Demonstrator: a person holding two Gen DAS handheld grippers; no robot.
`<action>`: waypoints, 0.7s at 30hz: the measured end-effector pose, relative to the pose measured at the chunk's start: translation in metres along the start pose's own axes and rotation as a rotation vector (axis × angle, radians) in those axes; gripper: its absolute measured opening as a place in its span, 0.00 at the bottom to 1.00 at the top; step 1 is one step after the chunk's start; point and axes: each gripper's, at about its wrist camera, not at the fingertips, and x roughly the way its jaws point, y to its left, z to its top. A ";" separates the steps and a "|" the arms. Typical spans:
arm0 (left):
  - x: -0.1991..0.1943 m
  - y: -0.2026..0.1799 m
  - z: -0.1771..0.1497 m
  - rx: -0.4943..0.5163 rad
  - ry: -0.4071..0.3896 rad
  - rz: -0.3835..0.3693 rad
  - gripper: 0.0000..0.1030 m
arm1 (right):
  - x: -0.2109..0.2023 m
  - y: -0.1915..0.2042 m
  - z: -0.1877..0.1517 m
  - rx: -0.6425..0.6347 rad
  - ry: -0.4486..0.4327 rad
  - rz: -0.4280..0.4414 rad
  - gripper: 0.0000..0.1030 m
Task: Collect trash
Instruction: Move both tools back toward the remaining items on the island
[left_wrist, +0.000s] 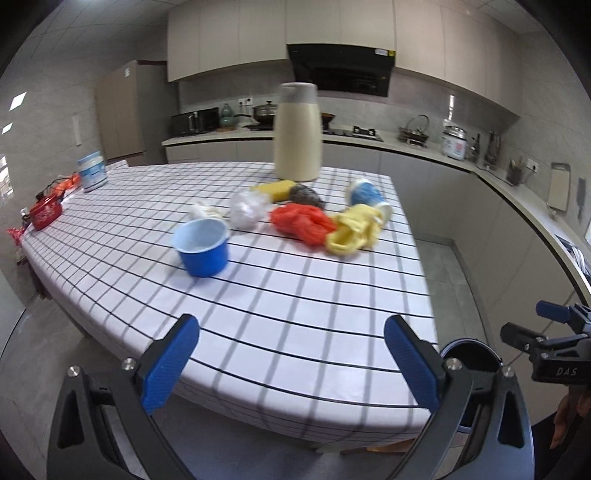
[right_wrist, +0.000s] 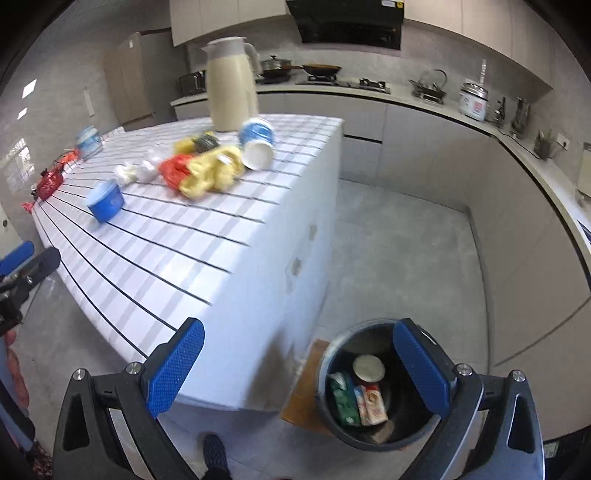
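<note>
Trash lies on the checked table (left_wrist: 295, 314): an upright blue cup (left_wrist: 202, 246), white crumpled wrappers (left_wrist: 245, 209), a red plastic bag (left_wrist: 301, 221), a yellow crumpled bag (left_wrist: 352, 230) and a tipped blue-and-white cup (left_wrist: 367, 195). My left gripper (left_wrist: 291, 363) is open and empty above the table's near edge. My right gripper (right_wrist: 297, 367) is open and empty, held above the floor beside the table; under it is a dark bin (right_wrist: 369, 387) holding a cup and packets. The same trash shows in the right wrist view, with the blue cup (right_wrist: 106, 203) and yellow bag (right_wrist: 208, 173).
A cream jug (left_wrist: 297, 134) stands at the table's far side beside a yellow sponge (left_wrist: 277, 189) and a steel scourer (left_wrist: 304, 195). A white tub (left_wrist: 92, 170) and red items (left_wrist: 46, 212) lie at the far left. Counters run along the right wall (right_wrist: 535, 155).
</note>
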 end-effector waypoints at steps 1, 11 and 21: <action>0.002 0.008 0.001 -0.007 0.001 0.010 0.98 | 0.001 0.010 0.005 -0.010 -0.010 0.000 1.00; 0.028 0.070 0.018 -0.033 0.005 0.025 0.98 | 0.018 0.089 0.046 -0.077 -0.074 0.029 1.00; 0.075 0.103 0.035 -0.047 0.045 0.005 0.98 | 0.046 0.117 0.081 -0.062 -0.089 0.013 1.00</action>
